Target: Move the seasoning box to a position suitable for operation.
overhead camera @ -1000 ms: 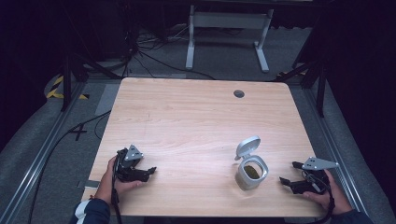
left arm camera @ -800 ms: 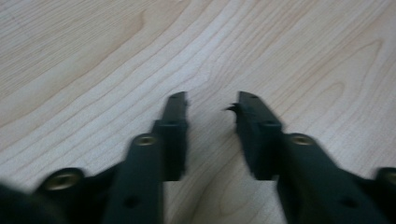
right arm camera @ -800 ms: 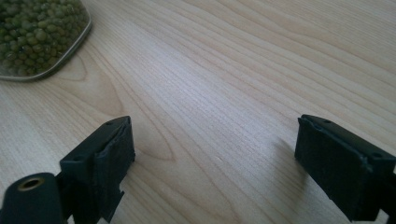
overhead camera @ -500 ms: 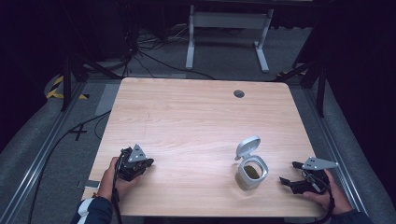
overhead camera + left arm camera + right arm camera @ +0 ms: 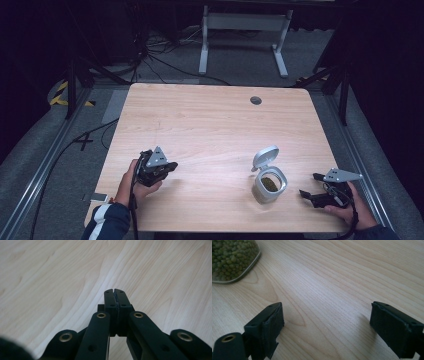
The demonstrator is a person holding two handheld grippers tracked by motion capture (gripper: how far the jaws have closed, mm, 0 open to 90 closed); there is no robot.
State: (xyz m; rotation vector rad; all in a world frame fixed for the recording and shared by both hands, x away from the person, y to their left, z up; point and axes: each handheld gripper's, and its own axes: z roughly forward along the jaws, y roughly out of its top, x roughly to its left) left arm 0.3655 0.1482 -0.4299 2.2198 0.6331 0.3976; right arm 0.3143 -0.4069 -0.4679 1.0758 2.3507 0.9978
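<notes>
Your left gripper (image 5: 169, 166) (jaws together) has crept toward 1 o'clock; your right gripper (image 5: 309, 194), jaws apart, waits beside the jar (image 5: 269, 185).

On my left feed: left gripper (image 5: 115, 293) has its jaws pressed together, nothing between them, tips hanging over the light wood-grain table (image 5: 50, 277). A dark blur sits bottom left.

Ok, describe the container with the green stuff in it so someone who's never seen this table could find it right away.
Start at the light wooden table and look to its near right corner, just inboard of the right gripper. There stands a small clear jar with rounded corners, holding small green beans. Its grey flip lid stands open, and no other container sits on the table.
</notes>
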